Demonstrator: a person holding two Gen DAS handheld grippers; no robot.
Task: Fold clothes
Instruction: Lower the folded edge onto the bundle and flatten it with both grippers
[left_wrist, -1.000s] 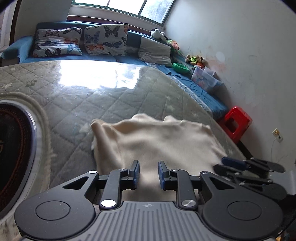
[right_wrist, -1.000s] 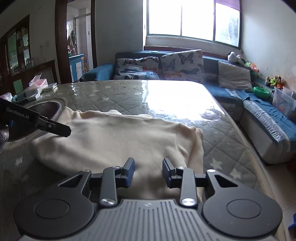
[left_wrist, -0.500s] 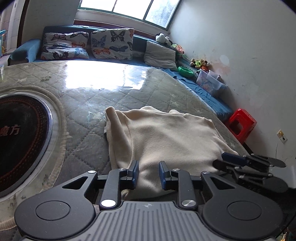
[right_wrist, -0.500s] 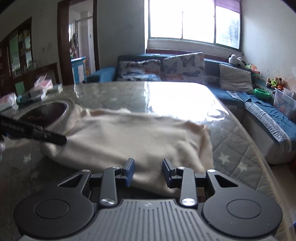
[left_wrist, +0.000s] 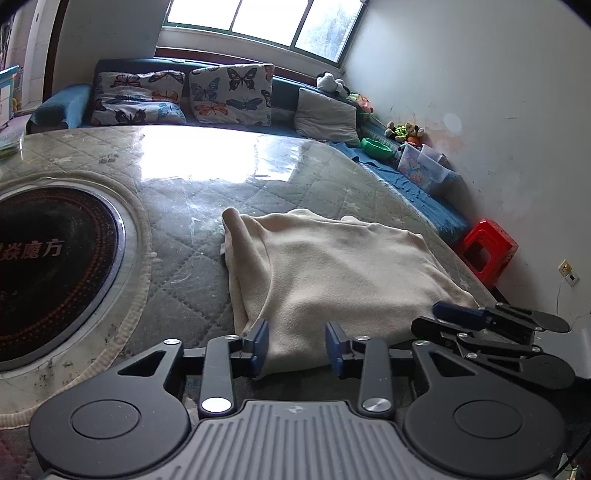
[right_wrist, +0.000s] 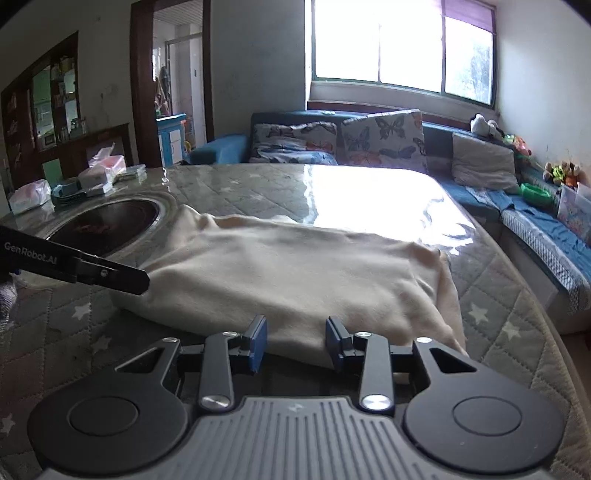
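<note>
garment (left_wrist: 332, 273) edge between parted fingers (left_wrist: 260, 341)

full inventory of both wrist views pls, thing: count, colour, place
garment: 1, cream, near table edge
table: 1, grey-green quilted cover
round inset: 1, black, table's left
butterfly cushions: 2, patterned, sofa
grey cushion: 1, sofa corner
sofa: 1, blue, under window
stool: 1, red, by wall
green bowl: 1, sofa
left gripper: 1, black, jaws open and just opening at the hem
right gripper: 1, black, jaws open at the hem
</note>
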